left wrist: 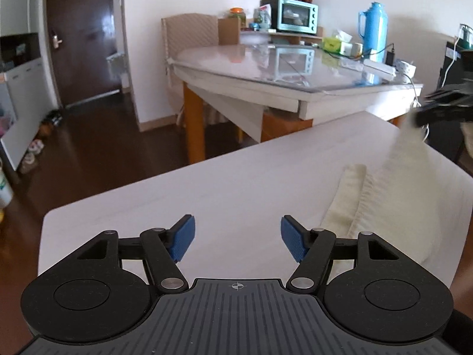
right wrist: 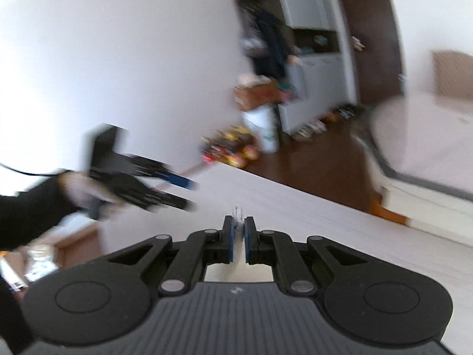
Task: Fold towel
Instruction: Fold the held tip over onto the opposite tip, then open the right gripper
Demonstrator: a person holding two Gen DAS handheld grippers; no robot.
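- Where the left wrist view looks across the desk (left wrist: 207, 183), the left gripper (left wrist: 238, 236) hangs over the near edge with its jaws well apart; nothing lies between the blue pads (left wrist: 183, 238), and only bare white desktop shows in the gap.
- The towel (left wrist: 393, 204), cream in colour, lies along the right side of the desk, just beside the left gripper's right-hand finger; a folded band runs along its left margin, and a strip of it rises toward the far right corner.
- At the top of that strip stands the right gripper (left wrist: 443, 109), dark and blurred; the cloth appears to hang from its tip, though the blur does not let the contact be made out there.
- In the right wrist view the right gripper (right wrist: 239, 236) has its jaws drawn together, a thin pale sliver pinched between the pads, probably the towel's edge; white desktop lies beyond.
- The same view shows the left gripper (right wrist: 180, 190) at the left, smeared by motion, held by a hand (right wrist: 85, 189) that emerges from a black sleeve (right wrist: 26, 213).
- Behind the desk stands a glass-topped table (left wrist: 251, 62) carrying a teal oven (left wrist: 297, 16) and a blue flask (left wrist: 374, 29).
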